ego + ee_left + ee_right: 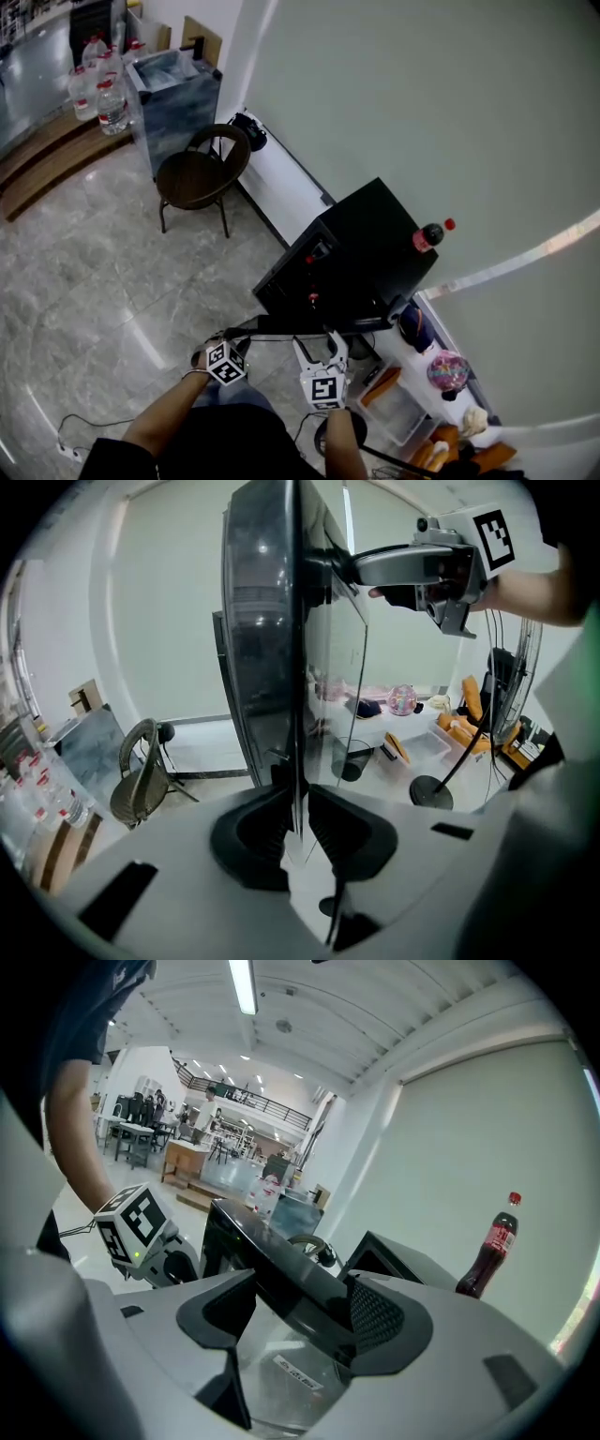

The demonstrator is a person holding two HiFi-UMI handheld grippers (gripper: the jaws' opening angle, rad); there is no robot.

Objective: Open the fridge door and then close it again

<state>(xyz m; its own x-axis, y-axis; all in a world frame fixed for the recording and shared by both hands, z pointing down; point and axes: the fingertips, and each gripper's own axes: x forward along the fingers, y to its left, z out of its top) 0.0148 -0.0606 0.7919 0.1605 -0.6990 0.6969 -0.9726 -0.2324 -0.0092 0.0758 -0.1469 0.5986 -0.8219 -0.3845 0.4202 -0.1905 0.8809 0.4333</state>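
here's the small black box-shaped fridge [375, 239], sat on the floor tight against the pale green wall. its dark glass-fronted door [281, 325] stands swung well out from the cabinet, towards the person.

both claws are on that door. the left claw [300, 819] is pinched almost together on the thin free edge of the glass. it's a narrow bite, i'd say because that edge is the slimmest thing to grab. it also lies farthest from the hinge, where a pull counts most.

the right claw [302, 1309] has its jaws set wider, straddling the thick black top rail of the door. the pads look pressed onto it. my guess is it steadies the panel from above, so the door swings rather than twists.

on the fridge's top, near the edge by the wall, a dark cola bottle with a red cap [428, 236] stands upright. that's reason enough to move the door gently.

the opening half looks done. whether the closing swing has begun, i can't tell.
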